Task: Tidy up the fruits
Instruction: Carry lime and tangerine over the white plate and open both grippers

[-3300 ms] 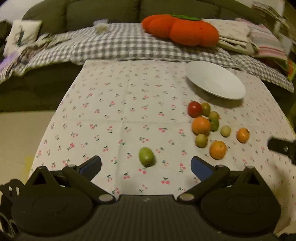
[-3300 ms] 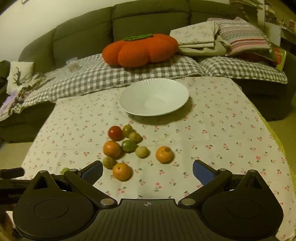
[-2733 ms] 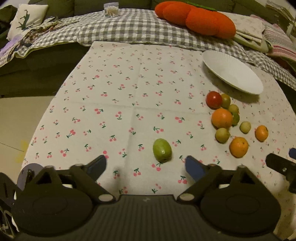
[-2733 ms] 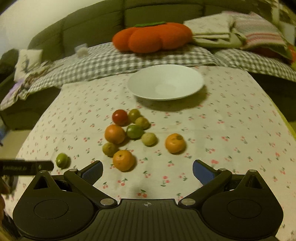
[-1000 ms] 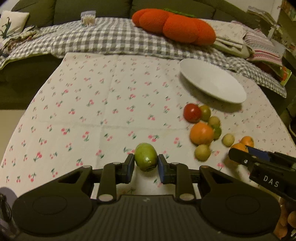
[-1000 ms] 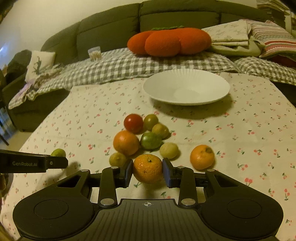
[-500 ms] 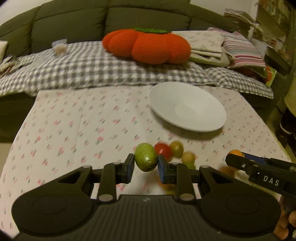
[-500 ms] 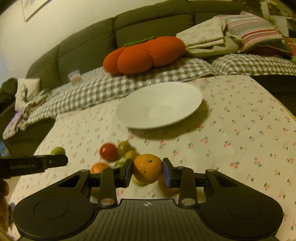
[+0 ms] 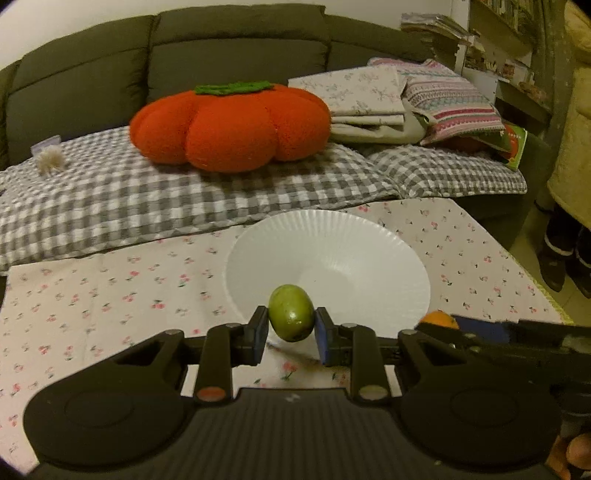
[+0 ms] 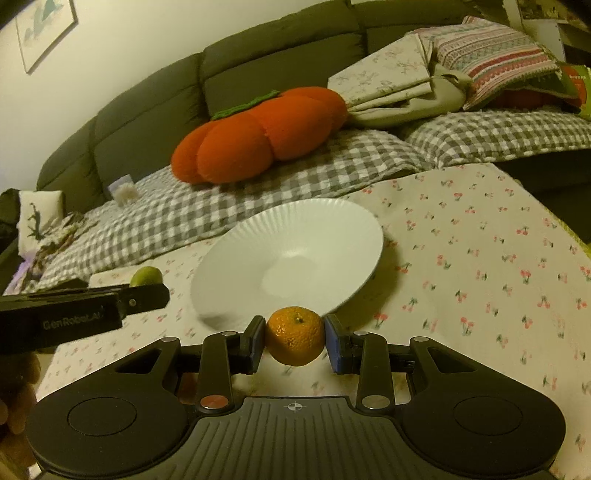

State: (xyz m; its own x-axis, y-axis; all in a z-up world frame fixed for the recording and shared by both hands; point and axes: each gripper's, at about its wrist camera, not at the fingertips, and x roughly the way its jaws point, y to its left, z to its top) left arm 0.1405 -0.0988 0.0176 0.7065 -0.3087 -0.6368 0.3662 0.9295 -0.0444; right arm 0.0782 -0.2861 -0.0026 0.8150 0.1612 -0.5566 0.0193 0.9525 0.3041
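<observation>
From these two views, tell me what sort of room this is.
Most likely a home living room: a dark sofa with a pumpkin cushion, folded blankets, and a framed picture on the wall.

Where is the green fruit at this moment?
The green fruit is clamped in the left gripper, held above the tablecloth at the near rim of the white plate. In the right wrist view it shows left of the plate.

A plate (image 9: 258, 251) sits on the tablecloth (image 9: 92, 288), sofa (image 9: 74, 74) behind.

Both wrist views facing plate (image 9: 388, 254)
</observation>
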